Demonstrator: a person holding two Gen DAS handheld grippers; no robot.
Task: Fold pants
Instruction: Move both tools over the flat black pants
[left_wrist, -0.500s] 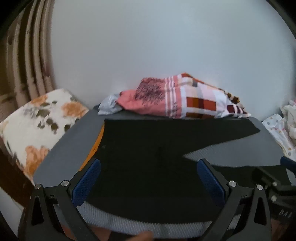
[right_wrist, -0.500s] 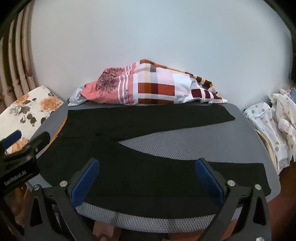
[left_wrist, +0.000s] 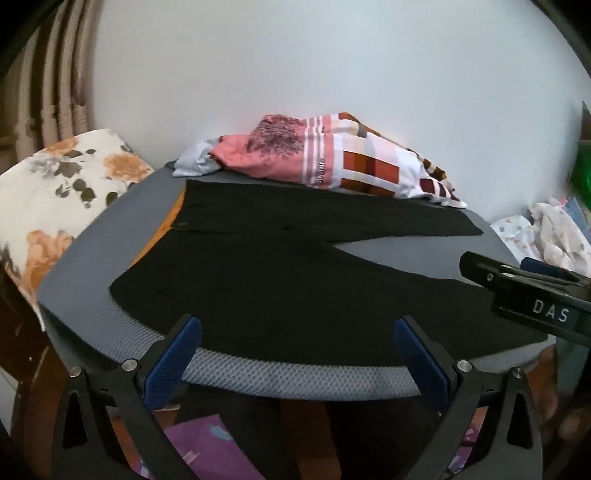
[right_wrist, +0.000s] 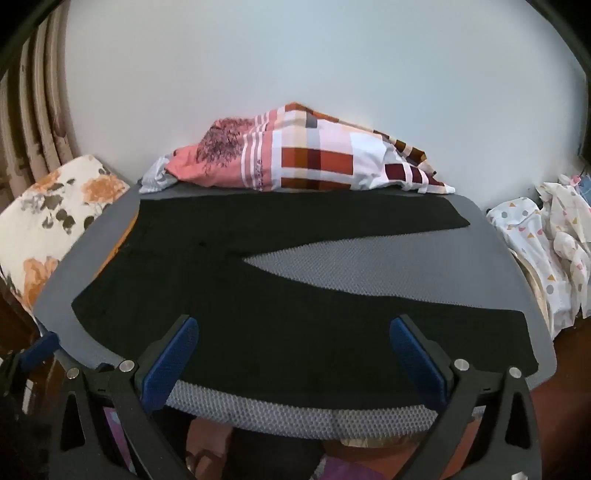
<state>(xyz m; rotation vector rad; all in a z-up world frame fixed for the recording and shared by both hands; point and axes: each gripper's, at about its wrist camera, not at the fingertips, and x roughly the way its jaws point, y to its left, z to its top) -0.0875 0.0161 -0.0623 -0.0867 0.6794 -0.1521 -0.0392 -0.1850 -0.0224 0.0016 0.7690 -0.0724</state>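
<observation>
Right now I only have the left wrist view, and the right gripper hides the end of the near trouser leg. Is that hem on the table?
Observer: Yes. In the right wrist view the near leg of the black pants lies flat, and its hem is on the grey table, close to the right edge.
Operator: Is the right gripper open?
Observer: Yes. The right gripper is wide open over the near edge, with nothing pinched between its pads.
</observation>
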